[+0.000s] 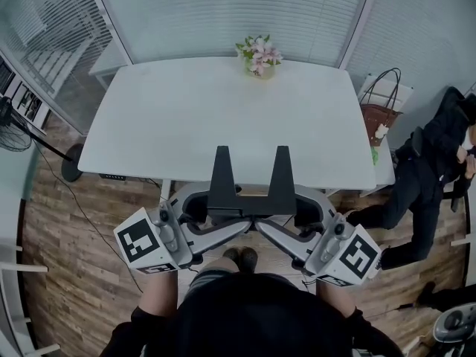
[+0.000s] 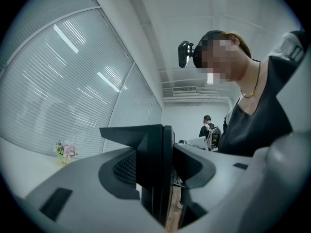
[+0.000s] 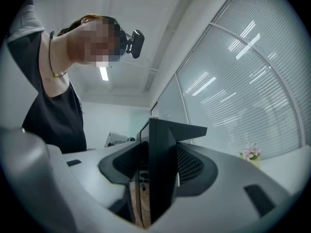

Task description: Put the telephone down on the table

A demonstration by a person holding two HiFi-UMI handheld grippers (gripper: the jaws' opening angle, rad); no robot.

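Observation:
The telephone (image 1: 251, 188) is a black piece with two upright tapered fins joined by a low bar. It hangs in the air just in front of the white table's (image 1: 186, 125) near edge. My left gripper (image 1: 222, 216) comes in from the left and is shut on its left fin. My right gripper (image 1: 284, 217) mirrors it on the right fin. In the left gripper view a flat black plate (image 2: 153, 169) of the telephone stands edge-on between the grey jaws of the left gripper (image 2: 163, 181). The right gripper view shows another such plate (image 3: 163, 164) inside the right gripper (image 3: 160, 176).
A small pot of pink flowers (image 1: 259, 56) stands at the table's far edge. A person in dark clothes (image 1: 431, 169) sits at the right beside a brown bag (image 1: 379, 114). A fan base (image 1: 72, 171) and cable lie on the wooden floor at the left.

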